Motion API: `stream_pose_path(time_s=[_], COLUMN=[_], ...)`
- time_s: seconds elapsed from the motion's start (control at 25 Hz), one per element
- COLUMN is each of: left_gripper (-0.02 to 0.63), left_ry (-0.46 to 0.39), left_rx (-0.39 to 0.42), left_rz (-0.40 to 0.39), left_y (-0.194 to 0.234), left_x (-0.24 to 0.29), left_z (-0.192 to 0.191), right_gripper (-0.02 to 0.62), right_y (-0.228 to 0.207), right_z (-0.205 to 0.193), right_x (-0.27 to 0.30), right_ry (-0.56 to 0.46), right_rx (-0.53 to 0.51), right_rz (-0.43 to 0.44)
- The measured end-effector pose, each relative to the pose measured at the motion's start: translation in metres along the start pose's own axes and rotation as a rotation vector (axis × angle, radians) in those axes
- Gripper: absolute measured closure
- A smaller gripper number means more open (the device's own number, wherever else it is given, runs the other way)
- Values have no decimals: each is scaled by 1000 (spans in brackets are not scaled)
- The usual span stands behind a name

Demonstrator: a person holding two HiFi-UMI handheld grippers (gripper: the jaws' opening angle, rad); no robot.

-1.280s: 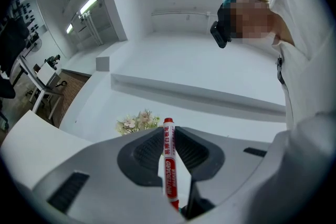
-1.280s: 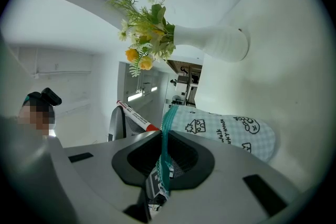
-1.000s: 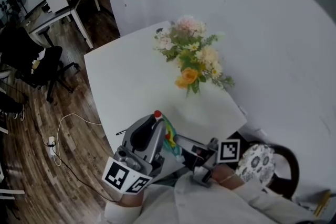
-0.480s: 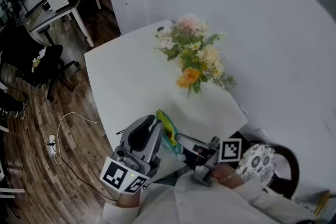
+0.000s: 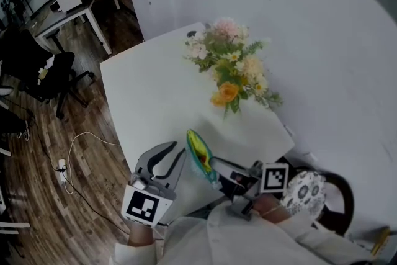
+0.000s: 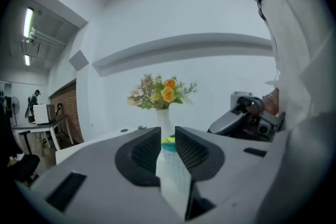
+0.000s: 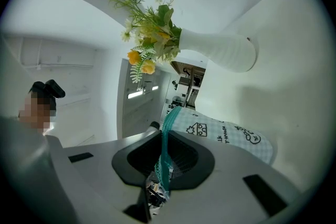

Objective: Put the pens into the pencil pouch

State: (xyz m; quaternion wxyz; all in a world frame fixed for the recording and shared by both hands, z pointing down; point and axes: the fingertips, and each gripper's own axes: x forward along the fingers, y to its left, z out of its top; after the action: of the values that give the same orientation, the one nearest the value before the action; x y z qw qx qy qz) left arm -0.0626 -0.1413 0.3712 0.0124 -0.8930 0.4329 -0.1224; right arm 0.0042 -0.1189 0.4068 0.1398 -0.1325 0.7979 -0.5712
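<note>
The pencil pouch [image 5: 198, 153] is pale green check with a teal zip edge, and it hangs over the table's near edge between my two grippers. Yellow and green show in its open mouth; I cannot tell what they are. My left gripper [image 5: 182, 156] is shut on one side of the pouch, whose pale cloth [image 6: 171, 176] fills the gap at my left gripper [image 6: 168, 145]. My right gripper [image 5: 214, 165] pinches the other side. In the right gripper view the teal zip edge [image 7: 164, 157] runs through my right gripper [image 7: 163, 161], and the pouch's body [image 7: 231, 135] lies beyond.
A white vase of flowers [image 5: 232, 71] stands on the white table [image 5: 149, 90], beyond the pouch. A chair with a patterned cushion [image 5: 304, 192] is at the right. An office chair [image 5: 43, 74] and a cable [image 5: 74, 158] are on the wooden floor at the left.
My left gripper has sunk and rolled flat. A red tip seen above its jaws a second ago no longer shows. More of the pouch's mouth shows. The right gripper has stayed still.
</note>
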Motion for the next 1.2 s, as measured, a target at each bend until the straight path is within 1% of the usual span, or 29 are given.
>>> stream_pose_path(time_s=[0.16, 0.28, 0.52, 0.64, 0.96, 1.04, 1.12, 1.2], left_gripper=[540, 540, 540, 540, 540, 540, 540, 540], left_ry=[159, 249, 441, 484, 594, 637, 693, 743], left_rx=[112, 207, 301, 298, 284, 280, 258, 238], left_rz=[-3, -8, -31, -30, -82, -94, -100, -88], left_y=[10, 12, 21, 26, 30, 32, 34, 37], left_x=[1, 2, 1, 2, 8, 9, 9, 9], left_z=[-32, -56, -102, -116, -155, -168, -181, -192], right_gripper=[555, 555, 555, 555, 555, 555, 555, 555], right_y=[0, -2, -5, -6, -6, -6, -6, -7], right_z=[0, 2, 3, 5, 3, 2, 0, -2], right_x=[1, 1, 1, 1, 1, 1, 1, 0], right_ry=[2, -5, -13, -27, -25, -20, -11, -4], right_rx=[7, 13, 21, 31, 31, 32, 38, 43], right_rz=[3, -2, -10, -4, 6, 8, 9, 5])
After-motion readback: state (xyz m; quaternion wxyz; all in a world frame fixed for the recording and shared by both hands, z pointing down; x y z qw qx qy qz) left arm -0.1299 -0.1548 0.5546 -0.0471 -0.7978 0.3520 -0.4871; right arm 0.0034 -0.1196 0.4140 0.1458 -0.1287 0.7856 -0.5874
